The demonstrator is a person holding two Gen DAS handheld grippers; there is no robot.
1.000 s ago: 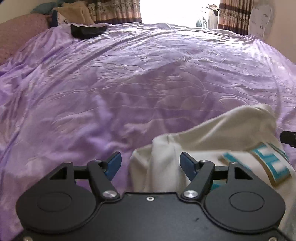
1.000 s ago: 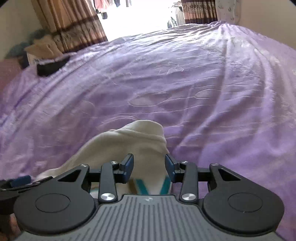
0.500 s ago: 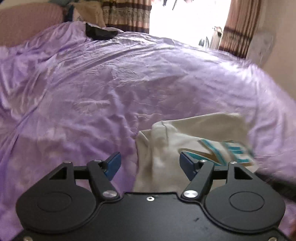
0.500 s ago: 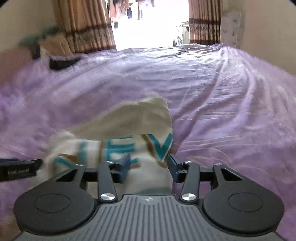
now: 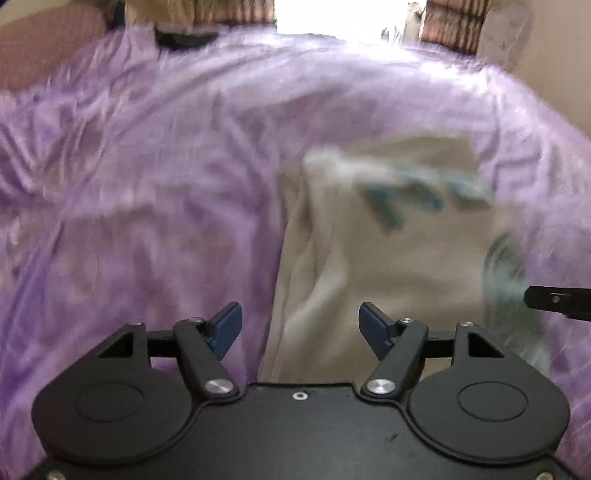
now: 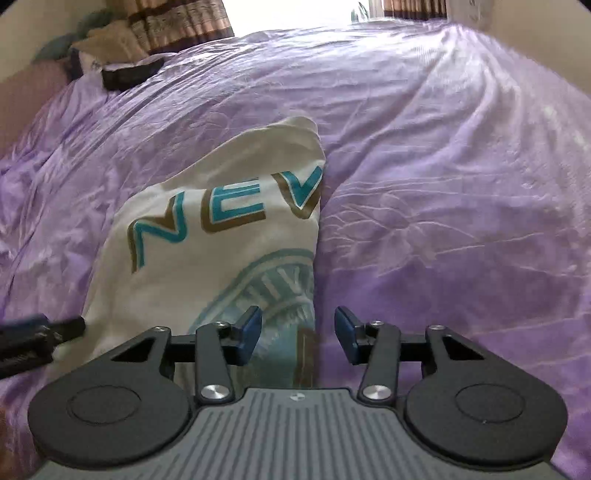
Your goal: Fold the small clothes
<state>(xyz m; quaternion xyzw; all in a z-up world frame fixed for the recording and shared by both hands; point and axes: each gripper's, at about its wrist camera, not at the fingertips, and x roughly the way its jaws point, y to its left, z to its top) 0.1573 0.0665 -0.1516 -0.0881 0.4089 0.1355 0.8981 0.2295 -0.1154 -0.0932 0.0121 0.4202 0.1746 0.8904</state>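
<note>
Both grippers are standing open, gripping nothing: the left gripper (image 5: 301, 326) wide over the shirt's (image 6: 207, 258) left edge, the right gripper (image 6: 298, 334) having just been opening over its right edge. "NEV" (image 6: 225, 218) is showing in teal letters above a round emblem (image 6: 273, 291). The shirt is lying folded on the purple bedsheet (image 6: 443, 184); a dark object (image 6: 131, 74) is resting far off by the curtains (image 6: 177, 22).

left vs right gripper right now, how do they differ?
The left gripper stands wider open than the right gripper. Left straddles the cream shirt's left folded edge, right its right edge. The right's jaws have just been opening. Both are open and empty, pads clear of the cloth.
</note>
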